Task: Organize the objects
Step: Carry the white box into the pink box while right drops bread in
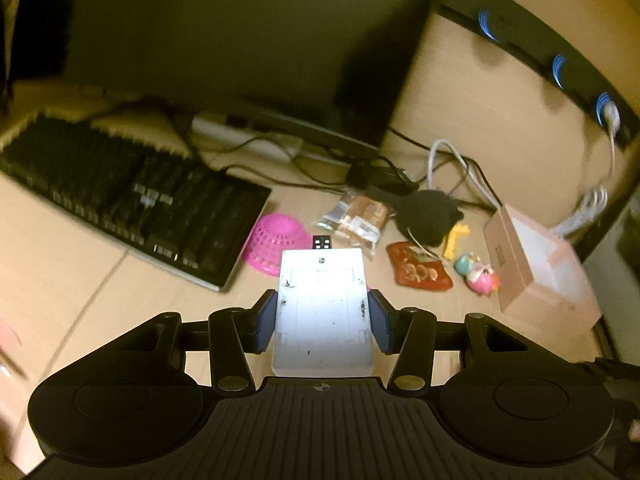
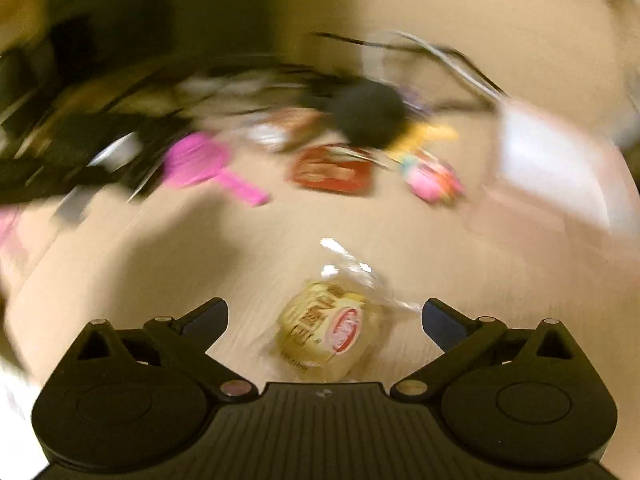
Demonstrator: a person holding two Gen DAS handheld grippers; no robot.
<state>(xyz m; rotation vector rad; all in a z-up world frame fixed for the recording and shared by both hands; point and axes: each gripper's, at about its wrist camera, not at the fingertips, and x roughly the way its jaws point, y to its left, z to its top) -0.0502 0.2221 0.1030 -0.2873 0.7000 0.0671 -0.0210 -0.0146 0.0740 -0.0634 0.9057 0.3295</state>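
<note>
My left gripper [image 1: 322, 300] is shut on a flat white plastic block [image 1: 322, 276], its blue pads pressing on both long sides, held above the desk. In the blurred right wrist view, my right gripper [image 2: 326, 312] stands open and wide. A yellow wrapped snack [image 2: 328, 332] lies on the desk between its fingers, untouched. Further back lie a pink mesh basket [image 1: 276, 246], a snack packet [image 1: 356, 216], a black plush [image 1: 428, 212], a red packet [image 1: 420, 272], a yellow toy [image 1: 456, 240] and small pastel figures [image 1: 478, 272].
An open pink box [image 1: 540, 268] stands at the right of the desk. A black keyboard [image 1: 132, 196] lies at the left, before a dark monitor [image 1: 240, 40]. Cables [image 1: 460, 168] trail behind the clutter along the wall.
</note>
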